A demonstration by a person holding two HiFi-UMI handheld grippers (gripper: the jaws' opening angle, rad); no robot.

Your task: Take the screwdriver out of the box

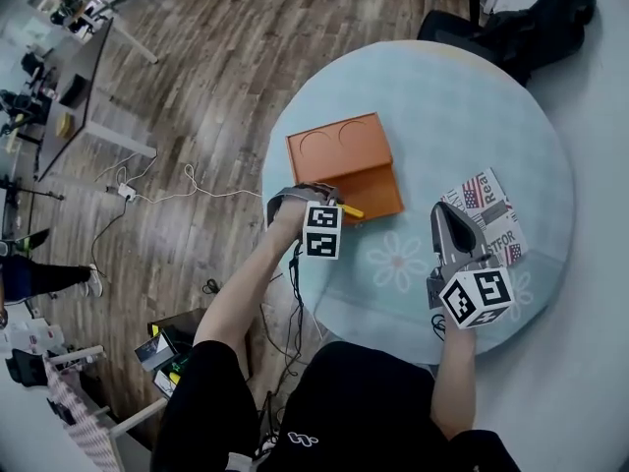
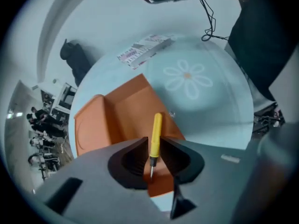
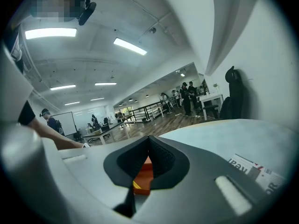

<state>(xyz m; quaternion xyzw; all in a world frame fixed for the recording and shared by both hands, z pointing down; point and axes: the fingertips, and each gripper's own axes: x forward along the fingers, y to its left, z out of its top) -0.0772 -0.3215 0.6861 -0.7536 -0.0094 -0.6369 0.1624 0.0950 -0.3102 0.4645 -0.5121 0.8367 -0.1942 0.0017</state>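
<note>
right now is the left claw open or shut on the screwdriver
Shut on the screwdriver: the left claw pinches its yellow handle between both jaws.

**Screwdriver point(image 2: 155, 133) clamped, box point(image 1: 346, 165) open**
Yellow handle, thin metal tip, held between the left hand-held gripper point(image 2: 153, 143) jaws, over the box's near corner. Box is orange, flat, with two round recesses, near the desk point(image 1: 442, 106) left edge.

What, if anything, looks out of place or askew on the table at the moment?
Nothing stands out: the orange box sits flat on the table, nothing is spilled, and the left gripper holds the yellow screwdriver between its jaws.
</note>
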